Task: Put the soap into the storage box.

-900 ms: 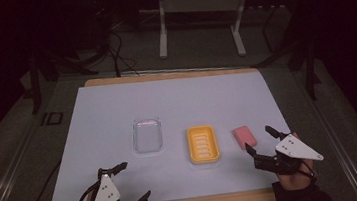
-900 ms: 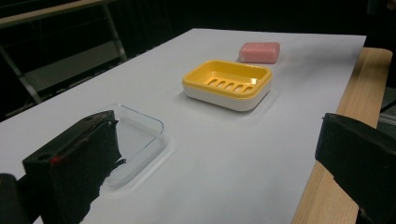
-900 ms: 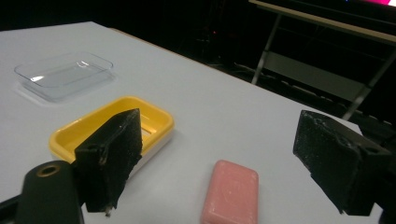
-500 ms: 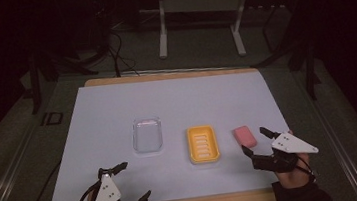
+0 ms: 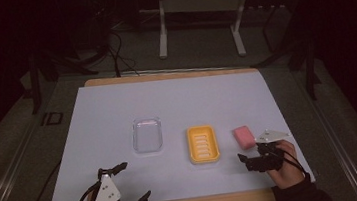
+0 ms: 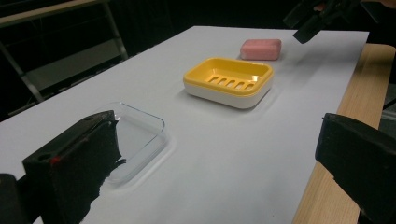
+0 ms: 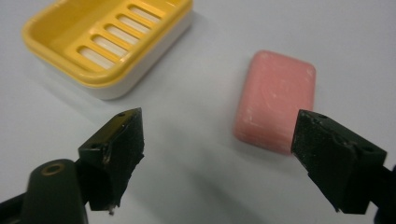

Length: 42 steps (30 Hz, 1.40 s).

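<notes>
Three things are lying on the white surface (image 5: 118,117): a clear rectangular plastic lid or tray (image 5: 147,134), a yellow slotted plastic soap dish on a white base (image 5: 203,143), and a pink rounded bar of soap (image 5: 243,136). The right gripper (image 5: 253,157) is holding its fingers (image 7: 114,140) wide apart and empty, with the soap just ahead, its near corner beside the right-hand finger and the dish beyond the left-hand finger. The left gripper (image 5: 130,183) is also standing wide and empty, the clear tray by one finger. Judging from this, a reach for the soap is under way; next, the fingers probably need to be straddling the bar before closing.
</notes>
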Motion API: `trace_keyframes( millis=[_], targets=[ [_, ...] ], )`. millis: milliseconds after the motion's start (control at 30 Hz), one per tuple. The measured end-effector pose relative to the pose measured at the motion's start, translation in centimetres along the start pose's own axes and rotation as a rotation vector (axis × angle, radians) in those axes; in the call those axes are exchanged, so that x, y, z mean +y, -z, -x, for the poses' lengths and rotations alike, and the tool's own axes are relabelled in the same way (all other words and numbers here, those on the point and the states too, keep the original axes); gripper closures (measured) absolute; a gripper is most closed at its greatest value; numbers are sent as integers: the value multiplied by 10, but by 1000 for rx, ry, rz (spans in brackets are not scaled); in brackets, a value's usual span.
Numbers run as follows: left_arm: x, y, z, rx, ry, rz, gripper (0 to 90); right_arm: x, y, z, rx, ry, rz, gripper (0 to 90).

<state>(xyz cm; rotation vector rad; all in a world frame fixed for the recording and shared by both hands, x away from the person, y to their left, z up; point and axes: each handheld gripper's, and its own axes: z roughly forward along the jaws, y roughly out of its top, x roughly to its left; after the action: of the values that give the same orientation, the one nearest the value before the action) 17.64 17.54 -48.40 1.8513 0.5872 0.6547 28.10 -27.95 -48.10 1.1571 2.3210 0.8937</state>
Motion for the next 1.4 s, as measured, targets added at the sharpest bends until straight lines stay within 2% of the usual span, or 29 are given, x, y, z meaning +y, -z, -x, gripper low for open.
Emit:
trace_keyframes(
  millis=[133,233,300,467,633,700,867,1067,1167,1200,1333,1367,1400],
  targets=[
    [0,0,0,-2,-2,0,4,1,1,5,-44,-32,-45,179],
    [0,1,1,-4,-2,2,4,0,-2,10,-20,-76,-125,179],
    [0,1,1,-4,-2,2,4,-1,-7,13,-30,-88,-193,178],
    [0,0,1,-3,-3,1,4,0,-12,15,-17,-129,-291,178],
    [0,0,1,-3,-3,-2,4,5,-13,18,-16,-203,-393,179],
    [0,0,1,-2,-2,-2,4,5,-14,19,-17,-214,-449,178],
    [0,0,1,-3,-1,-2,4,8,-17,22,-21,-226,-537,177],
    [0,0,1,-3,-1,0,4,13,-18,25,-22,-229,-580,168],
    [0,0,1,-2,-1,-2,4,17,-20,27,0,-234,-651,133],
    [0,0,1,-3,-1,-3,4,18,-21,28,-1,-221,-678,130],
    [0,0,1,-2,-3,-3,4,21,-23,33,5,-235,-712,125],
    [0,0,1,-2,-2,-3,4,22,-24,34,5,-241,-745,124],
    [0,0,1,-2,-1,-2,4,23,-25,35,1,-232,-752,124]
  ],
)
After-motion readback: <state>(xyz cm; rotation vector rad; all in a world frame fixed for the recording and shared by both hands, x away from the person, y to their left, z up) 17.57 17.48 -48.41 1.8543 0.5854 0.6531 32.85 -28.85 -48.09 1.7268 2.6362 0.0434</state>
